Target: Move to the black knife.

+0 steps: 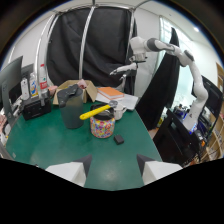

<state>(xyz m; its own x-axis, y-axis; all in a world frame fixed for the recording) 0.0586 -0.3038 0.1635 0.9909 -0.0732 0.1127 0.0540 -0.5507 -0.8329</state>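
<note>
A dark grey holder (71, 111) stands on the green table (45, 145), well beyond my fingers and to their left. A black handle (70, 92) sticks out of its top; this looks like the black knife, and its blade is hidden inside. To the holder's right stands a colourful patterned mug (102, 126) with a yellow-handled tool (95, 113) lying across it. My gripper (114, 164) is open above the near part of the table. Nothing is between its two pale fingers (80, 166).
A small black block (118, 139) lies on the table right of the mug. Behind are a white cup (119, 110), an orange book (110, 92) and a cardboard box (85, 87). A black case (35, 107) and bottles (34, 84) sit at the left. A white robot arm (150, 46) reaches over the back.
</note>
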